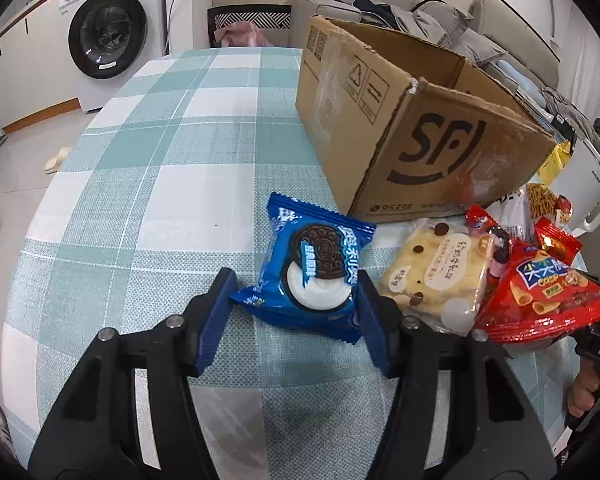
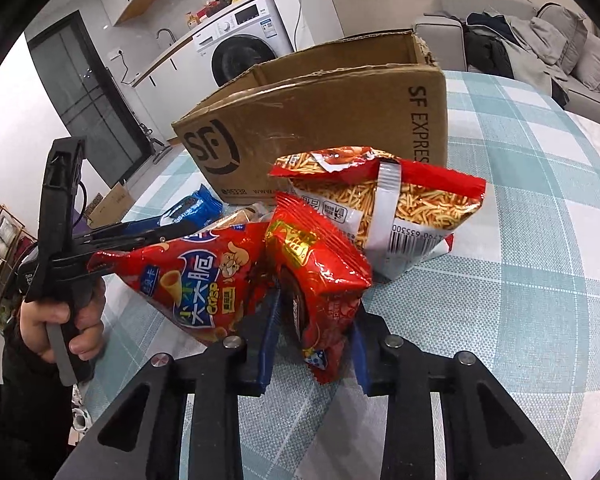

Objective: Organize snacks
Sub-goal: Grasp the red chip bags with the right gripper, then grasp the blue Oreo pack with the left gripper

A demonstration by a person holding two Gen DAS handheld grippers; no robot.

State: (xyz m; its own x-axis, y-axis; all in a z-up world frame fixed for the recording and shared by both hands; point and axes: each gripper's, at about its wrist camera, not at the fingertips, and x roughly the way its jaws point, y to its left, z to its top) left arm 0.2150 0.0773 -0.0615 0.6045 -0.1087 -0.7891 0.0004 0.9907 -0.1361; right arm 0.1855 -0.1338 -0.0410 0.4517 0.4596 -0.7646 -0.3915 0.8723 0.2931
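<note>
On the checked tablecloth (image 1: 140, 200), in front of the open cardboard box (image 1: 420, 128), the left gripper (image 1: 294, 284) pinches the blue cookie packet (image 1: 312, 268) between its 2 pads, while the right gripper (image 2: 314, 332) is pressed onto the small red snack packet (image 2: 320, 276) beside the red crisp bag (image 2: 196, 276).

My left gripper (image 1: 294, 298) has a matte black frame with triangular cut-outs, round silver pins at its joints and ribbed blue pads (image 1: 216, 320). My right gripper (image 2: 312, 344) is built the same way. My left hand (image 2: 66, 322) comes out of a dark sleeve (image 2: 24, 392) around a grey grip.
</note>
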